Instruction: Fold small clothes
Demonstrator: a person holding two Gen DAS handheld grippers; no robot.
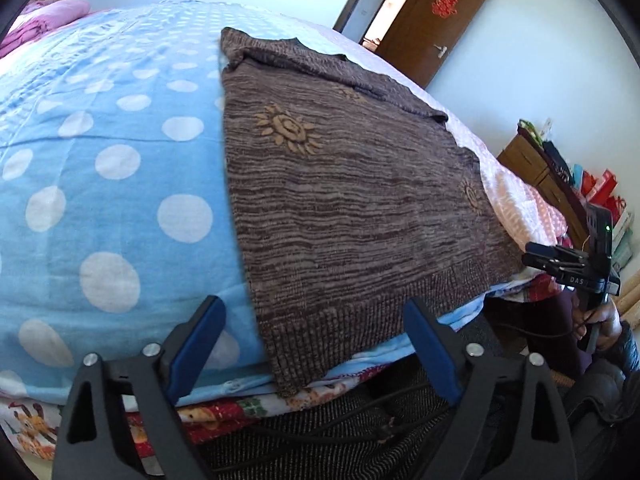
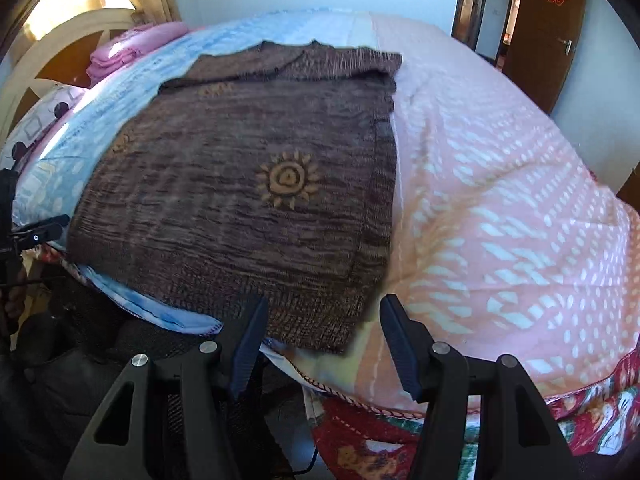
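A brown knitted sweater (image 1: 340, 184) with orange sun motifs lies flat on the bed, its ribbed hem hanging over the near edge. At its far end the sleeves are folded across the body. My left gripper (image 1: 314, 308) is open and hovers just above the hem's left corner, with nothing pinched. The right gripper (image 2: 326, 304) is also open and sits over the hem's right corner (image 2: 320, 328), not pressing on the knit. In the other hand's camera each gripper shows at the frame edge: the right gripper (image 1: 560, 264) and the left gripper (image 2: 40, 232).
The bed cover is blue with white dots (image 1: 112, 160) on the left and pink with white marks (image 2: 500, 200) on the right. Folded pink bedding (image 2: 120, 52) lies by the headboard. A wooden cabinet (image 1: 536, 168) with bags and an open door (image 1: 436, 20) stand beyond. A person's dark clothes and cables fill the near side.
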